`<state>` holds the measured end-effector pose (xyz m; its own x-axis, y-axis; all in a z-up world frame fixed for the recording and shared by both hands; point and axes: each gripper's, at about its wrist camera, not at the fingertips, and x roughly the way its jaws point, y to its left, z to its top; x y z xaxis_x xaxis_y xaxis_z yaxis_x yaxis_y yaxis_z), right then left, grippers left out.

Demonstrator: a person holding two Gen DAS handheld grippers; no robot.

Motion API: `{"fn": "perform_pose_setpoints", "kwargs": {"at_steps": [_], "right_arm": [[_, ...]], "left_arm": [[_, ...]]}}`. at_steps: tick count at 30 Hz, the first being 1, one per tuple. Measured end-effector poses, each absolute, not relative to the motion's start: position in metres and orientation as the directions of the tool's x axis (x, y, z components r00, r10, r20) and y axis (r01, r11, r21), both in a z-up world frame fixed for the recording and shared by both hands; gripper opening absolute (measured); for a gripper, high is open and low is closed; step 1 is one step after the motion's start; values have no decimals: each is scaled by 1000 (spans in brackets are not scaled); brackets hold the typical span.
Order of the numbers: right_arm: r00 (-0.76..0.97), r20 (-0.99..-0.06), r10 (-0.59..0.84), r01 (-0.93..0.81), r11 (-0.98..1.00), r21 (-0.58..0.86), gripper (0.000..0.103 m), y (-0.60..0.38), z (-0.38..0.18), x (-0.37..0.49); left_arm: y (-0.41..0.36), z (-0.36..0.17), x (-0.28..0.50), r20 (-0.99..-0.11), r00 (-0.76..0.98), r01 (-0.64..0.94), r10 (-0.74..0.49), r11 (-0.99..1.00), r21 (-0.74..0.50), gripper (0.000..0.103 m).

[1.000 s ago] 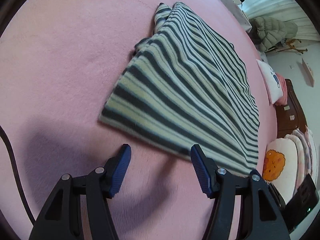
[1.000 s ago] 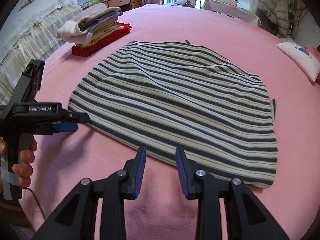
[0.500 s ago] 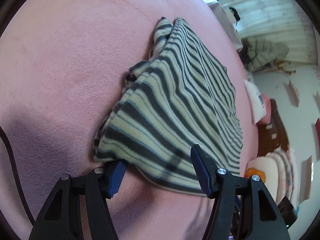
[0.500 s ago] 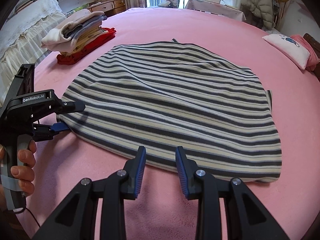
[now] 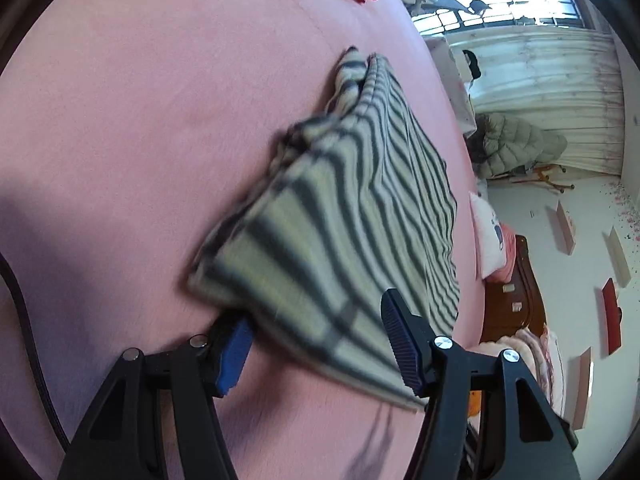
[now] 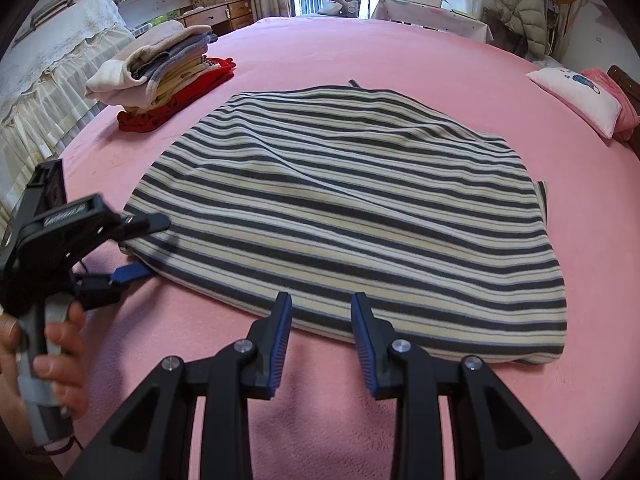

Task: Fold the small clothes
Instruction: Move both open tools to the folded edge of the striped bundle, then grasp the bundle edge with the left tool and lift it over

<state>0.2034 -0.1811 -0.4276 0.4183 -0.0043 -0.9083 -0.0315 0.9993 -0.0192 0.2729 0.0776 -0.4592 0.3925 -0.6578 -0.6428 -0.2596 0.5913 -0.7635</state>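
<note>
A grey-and-cream striped garment (image 6: 340,208) lies spread on the pink bed cover (image 6: 400,52). In the left wrist view its near corner (image 5: 320,280) sits between my left gripper's (image 5: 316,316) wide jaws. One blue fingertip (image 5: 234,344) is tucked under the cloth edge and the other stands beside it, not pressing. The right wrist view shows that left gripper (image 6: 140,246) at the garment's left corner, held by a hand (image 6: 60,344). My right gripper (image 6: 320,308) hovers at the near hem, jaws partly apart, with nothing pinched.
A stack of folded clothes (image 6: 160,80) with red cloth at the bottom sits at the bed's far left. A white pillow (image 6: 576,96) lies at the far right. A cable (image 5: 24,320) trails at the left. A padded jacket (image 6: 516,4) hangs beyond the bed.
My left gripper has moved forward and down onto the garment's corner and rolled, and its lower finger has slid under the edge. The right gripper has barely moved.
</note>
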Motion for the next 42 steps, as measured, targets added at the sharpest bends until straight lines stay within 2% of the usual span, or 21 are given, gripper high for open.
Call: {"fn": "perform_pose_setpoints", "kwargs": {"at_steps": [5, 7, 8, 11, 15, 17, 20, 28, 32, 36, 42], "right_arm": [[433, -901, -13, -30, 999, -28, 31, -181, -425, 207], [441, -897, -20, -26, 999, -36, 31, -182, -424, 210], [448, -894, -24, -22, 999, -38, 31, -183, -423, 212], [460, -887, -53, -7, 998, -63, 31, -185, -425, 219], [457, -887, -62, -6, 997, -72, 29, -183, -438, 231], [455, -887, -76, -7, 996, -89, 18, -179, -446, 236], [453, -886, -95, 13, 995, -101, 13, -174, -457, 242], [403, -904, -144, -36, 984, -173, 12, -159, -485, 241], [395, -913, -103, -7, 993, -115, 12, -169, -483, 242], [391, -914, -106, -2, 993, -117, 12, -167, -484, 243], [403, -913, -63, 21, 998, -60, 12, -175, -483, 241]], "left_arm": [[69, -459, 292, -631, 419, -254, -653, 583, -772, 59], [66, -457, 296, -638, 428, -250, -640, 594, -764, 40], [69, -456, 297, -648, 423, -237, -633, 613, -754, 18], [67, -444, 299, -680, 418, -183, -603, 677, -713, 13], [49, -410, 298, -703, 450, -56, -551, 768, -637, 11], [41, -393, 299, -703, 466, -4, -537, 794, -608, 11], [34, -378, 303, -692, 479, 49, -540, 803, -594, 11], [16, -358, 304, -667, 468, 173, -579, 801, -574, 10], [14, -355, 309, -657, 457, 197, -600, 788, -583, 10], [12, -357, 311, -658, 455, 203, -601, 789, -580, 10], [2, -350, 309, -663, 473, 249, -581, 810, -531, 10]]}}
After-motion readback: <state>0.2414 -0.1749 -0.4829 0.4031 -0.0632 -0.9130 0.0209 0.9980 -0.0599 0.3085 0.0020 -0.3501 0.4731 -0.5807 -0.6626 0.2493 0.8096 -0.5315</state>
